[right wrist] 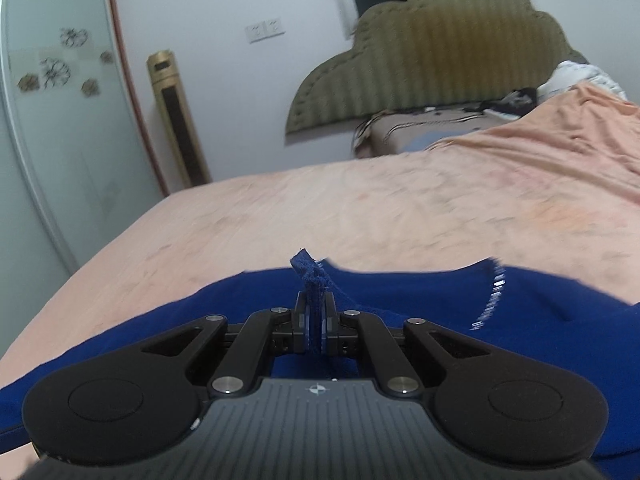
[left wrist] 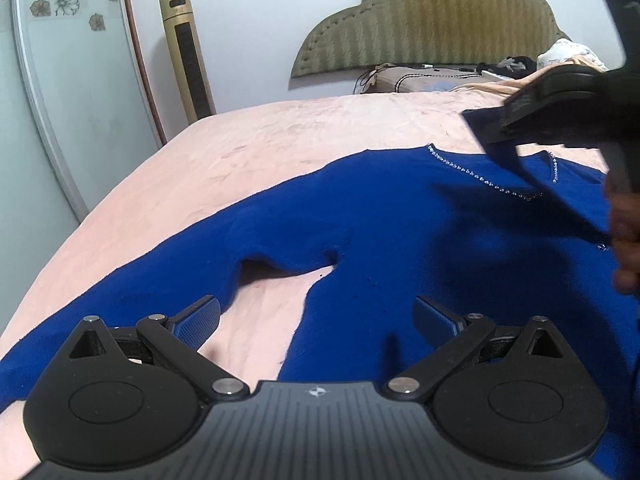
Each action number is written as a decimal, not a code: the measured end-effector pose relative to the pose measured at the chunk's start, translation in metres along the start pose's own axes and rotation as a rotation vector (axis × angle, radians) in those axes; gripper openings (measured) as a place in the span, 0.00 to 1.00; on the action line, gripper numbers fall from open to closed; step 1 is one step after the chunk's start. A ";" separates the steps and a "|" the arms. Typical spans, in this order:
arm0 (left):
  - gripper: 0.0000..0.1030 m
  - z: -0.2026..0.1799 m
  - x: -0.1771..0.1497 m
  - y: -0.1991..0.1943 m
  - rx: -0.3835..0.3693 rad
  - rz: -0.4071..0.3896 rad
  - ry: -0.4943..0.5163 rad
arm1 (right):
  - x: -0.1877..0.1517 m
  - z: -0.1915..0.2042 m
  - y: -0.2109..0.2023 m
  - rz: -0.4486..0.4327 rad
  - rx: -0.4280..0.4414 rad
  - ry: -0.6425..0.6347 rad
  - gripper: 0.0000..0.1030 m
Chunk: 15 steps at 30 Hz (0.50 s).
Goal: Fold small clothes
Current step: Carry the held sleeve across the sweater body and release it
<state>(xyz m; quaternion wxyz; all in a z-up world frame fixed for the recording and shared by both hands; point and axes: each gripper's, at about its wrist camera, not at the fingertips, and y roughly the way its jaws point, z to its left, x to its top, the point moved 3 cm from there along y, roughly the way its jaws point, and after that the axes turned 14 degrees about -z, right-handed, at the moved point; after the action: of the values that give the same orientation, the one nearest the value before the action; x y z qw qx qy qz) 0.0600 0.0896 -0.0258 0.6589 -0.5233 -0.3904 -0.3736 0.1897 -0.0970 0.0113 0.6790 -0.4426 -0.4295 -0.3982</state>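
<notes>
Bare pink bed [left wrist: 280,140] beyond both grippers; left gripper [left wrist: 316,320] jaws wide open, empty, over blue sweater [left wrist: 360,220] sleeve gap; right gripper [right wrist: 315,320] jaws pinched on sweater edge, lifted.

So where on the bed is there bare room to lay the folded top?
Bare pink bedspread lies between the blue sweater and the headboard, toward the fan-side edge. The far right corner is crowded with rumpled orange bedding and small clutter.
</notes>
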 end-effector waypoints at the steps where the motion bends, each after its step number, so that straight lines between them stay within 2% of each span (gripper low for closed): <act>1: 1.00 0.000 0.000 0.000 0.002 0.001 0.000 | -0.003 0.005 0.000 0.006 0.007 0.000 0.06; 10: 1.00 0.006 -0.003 -0.001 0.019 0.017 -0.008 | -0.013 0.052 0.024 0.052 0.091 0.014 0.06; 12: 1.00 0.008 -0.005 0.000 0.025 0.029 -0.008 | -0.019 0.064 0.032 0.088 0.118 0.011 0.08; 13: 1.00 0.008 -0.005 0.001 0.027 0.034 -0.010 | -0.024 0.068 0.039 0.127 0.134 0.011 0.12; 15: 1.00 0.009 -0.006 0.000 0.024 0.038 -0.012 | -0.037 0.073 0.051 0.202 0.136 0.018 0.30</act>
<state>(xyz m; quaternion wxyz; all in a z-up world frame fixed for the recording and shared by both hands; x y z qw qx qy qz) 0.0561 0.0986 -0.0300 0.6699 -0.5248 -0.3887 -0.3532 0.2080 -0.0076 -0.0185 0.7479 -0.4330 -0.4026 -0.3019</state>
